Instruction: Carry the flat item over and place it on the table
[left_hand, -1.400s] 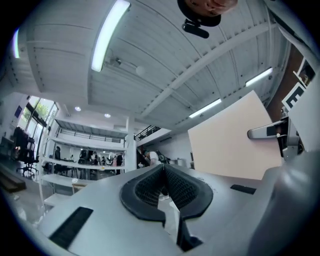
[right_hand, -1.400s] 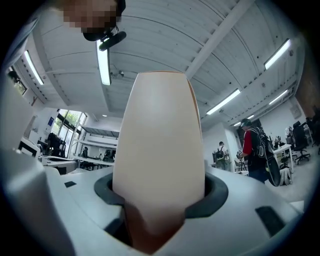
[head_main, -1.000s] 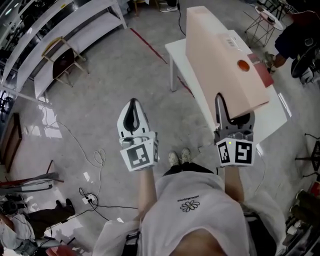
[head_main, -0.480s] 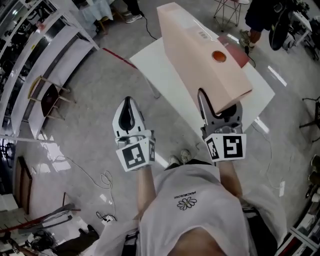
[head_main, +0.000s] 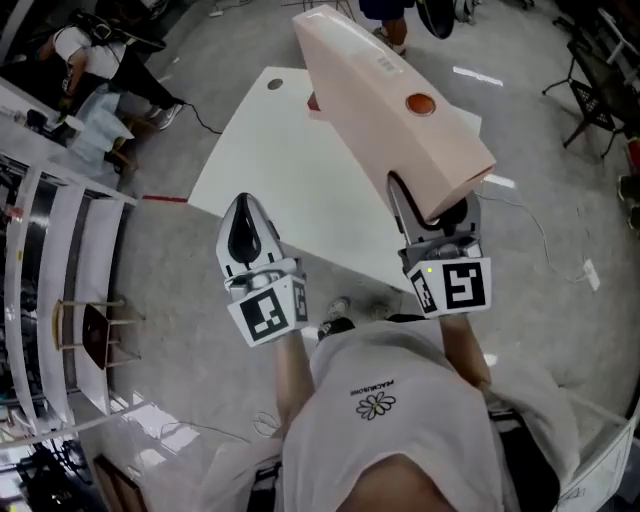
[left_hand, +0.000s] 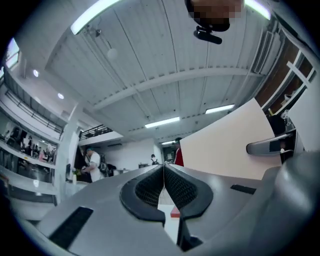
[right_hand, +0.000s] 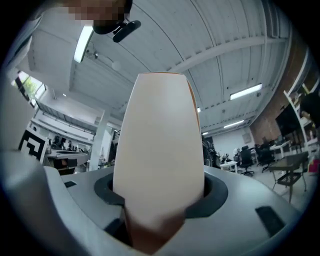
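A long flat cardboard box (head_main: 390, 105), pale pink-tan with a round orange mark and a small label, is held up over the white table (head_main: 270, 190). My right gripper (head_main: 430, 205) is shut on its near end; in the right gripper view the box (right_hand: 160, 150) fills the space between the jaws and rises out ahead. My left gripper (head_main: 243, 232) hangs over the table's near edge, shut with nothing in it; its pads (left_hand: 172, 187) meet in the left gripper view, where the box (left_hand: 225, 150) shows at the right.
White shelving (head_main: 50, 260) and a chair (head_main: 95, 325) stand at the left. People stand beyond the table at the top of the head view. A red flat thing (head_main: 313, 102) lies on the table under the box. A folding chair (head_main: 595, 100) is at the right.
The view has swung round: the white table now lies right in front of both grippers instead of off to the right. The box stays in the right gripper and now reaches over the tabletop.
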